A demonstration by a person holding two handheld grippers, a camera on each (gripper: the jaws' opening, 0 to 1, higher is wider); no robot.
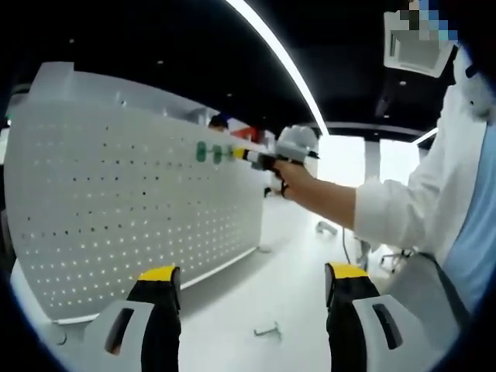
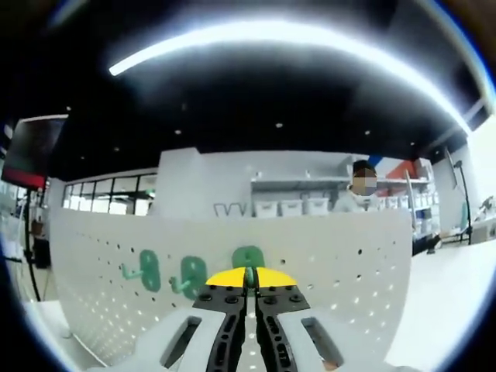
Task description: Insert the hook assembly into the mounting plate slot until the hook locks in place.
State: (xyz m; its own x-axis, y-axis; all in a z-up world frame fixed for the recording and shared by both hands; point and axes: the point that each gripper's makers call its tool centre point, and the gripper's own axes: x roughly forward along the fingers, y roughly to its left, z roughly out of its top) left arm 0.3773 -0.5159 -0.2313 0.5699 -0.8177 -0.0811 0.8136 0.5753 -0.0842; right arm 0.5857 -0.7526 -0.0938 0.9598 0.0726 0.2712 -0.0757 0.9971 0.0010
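A white pegboard (image 1: 132, 209) stands upright on a white table (image 1: 287, 287), filling the left gripper view from 8 to 11 o'clock; its lower edge is cut off by the rim. In the right gripper view the board (image 2: 341, 263) spans the middle, with shelves and a person behind its top edge at 2 o'clock, too small to read.

The person's sleeve (image 1: 411, 209) reaches in from 3 o'clock, holding the right gripper (image 1: 249, 155) against the board near its top.

The left gripper (image 1: 252, 283) hangs at 6 o'clock, its yellow-tipped jaws spread wide with nothing between them.

In its own view the right gripper (image 2: 249, 277) has its jaws pressed together on a green hook (image 2: 249, 257) at the board's face; the hook's lower part is hidden behind the tips.

Two more green hooks (image 2: 167, 275) sit on the board at 8 o'clock of it.

A small metal hook (image 1: 267, 332) lies on the table at 6 o'clock, its shape hard to make out.
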